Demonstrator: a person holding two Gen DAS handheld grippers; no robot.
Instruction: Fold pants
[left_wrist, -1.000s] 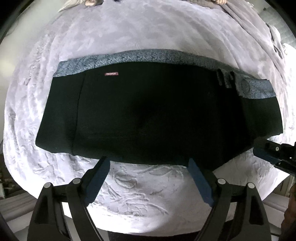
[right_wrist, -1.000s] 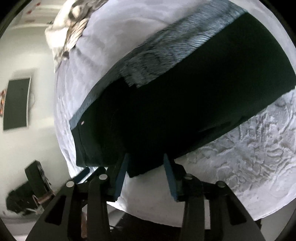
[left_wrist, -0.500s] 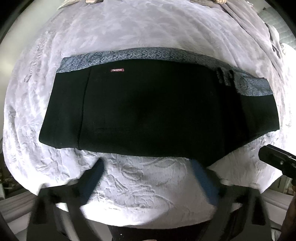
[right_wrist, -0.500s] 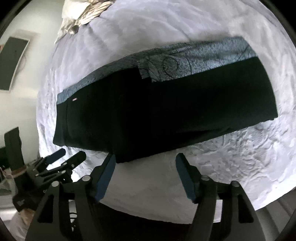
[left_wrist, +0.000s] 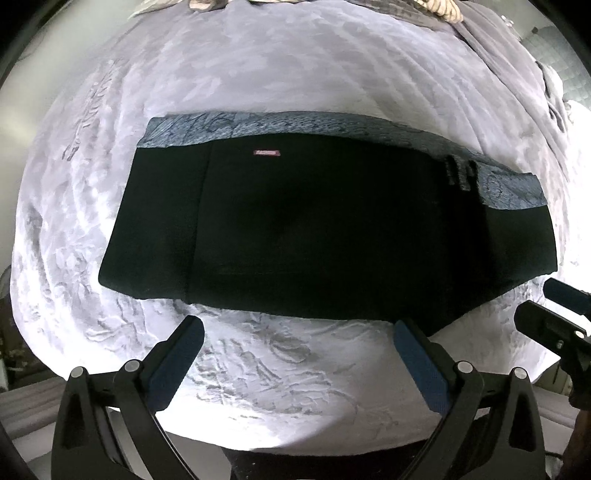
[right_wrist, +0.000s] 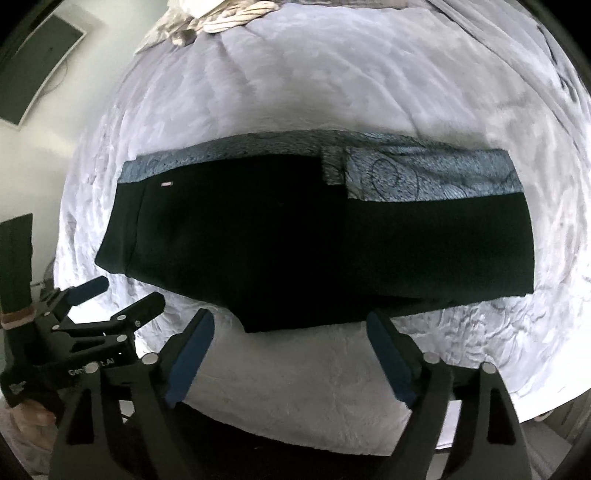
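Black cloth marks the pants (left_wrist: 325, 229), which lie folded into a long flat band across the pale bedspread (left_wrist: 295, 62), with a grey-blue patterned strip (left_wrist: 332, 123) along their 12 o'clock edge and a small red label (left_wrist: 266, 152) near 11 o'clock. Left gripper (left_wrist: 297, 343): jaws wide, holding nothing, poised just short of the 6 o'clock edge of the pants. Right gripper (right_wrist: 290, 339): likewise wide and empty, facing the same edge further toward 3 o'clock; its tip shows at 4 o'clock in the left view (left_wrist: 554, 317).

Risks, as judged. The black layers merge into one dark mass, so the number of plies at the near edge cannot be told; a pinch there may catch only the top ply and drag the stack askew. Uneven lifting by the two grippers would probably skew the next fold. The soft, textured bedspread could be nipped together with the cloth.
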